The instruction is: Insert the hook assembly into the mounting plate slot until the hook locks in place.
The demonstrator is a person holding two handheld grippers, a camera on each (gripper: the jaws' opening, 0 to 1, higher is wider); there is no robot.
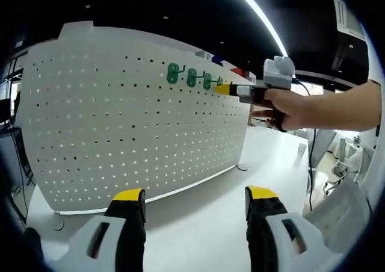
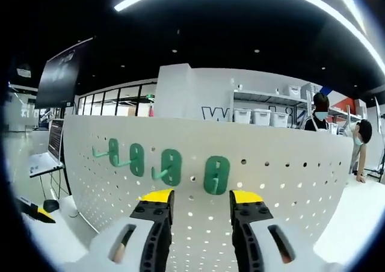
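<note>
In the left gripper view, the left hand-held gripper (image 1: 195,201) stands with its yellow-tipped jaws wide apart and nothing between them, hovering over the bare white surface (image 1: 198,230), which leaves open room in front of the jaws up to the foot of the upright white pegboard (image 1: 120,115). The board's lower edge rests on the surface, and its face curves away toward the right of the view. High on the board sits a row of green hooks (image 1: 190,77), and just past them the right hand-held gripper (image 1: 224,89) reaches in from the right, held by a person's hand (image 1: 283,106), its yellow tip at the end of the row; whether it touches the board or a hook is hard to make out. In the right gripper view, that gripper's own jaws rise close to the board, open and empty, with the nearest green hook (image 2: 216,175) showing in the gap just above them, seated on the board. Three more hooks line up to the left, with prongs sticking out from two of them. A laptop (image 2: 45,157) sits at the left beyond the board's edge. Over the board's top edge, shelves with white bins (image 2: 261,117) stand far back, and two people (image 2: 337,130) are partly hidden by the board.
</note>
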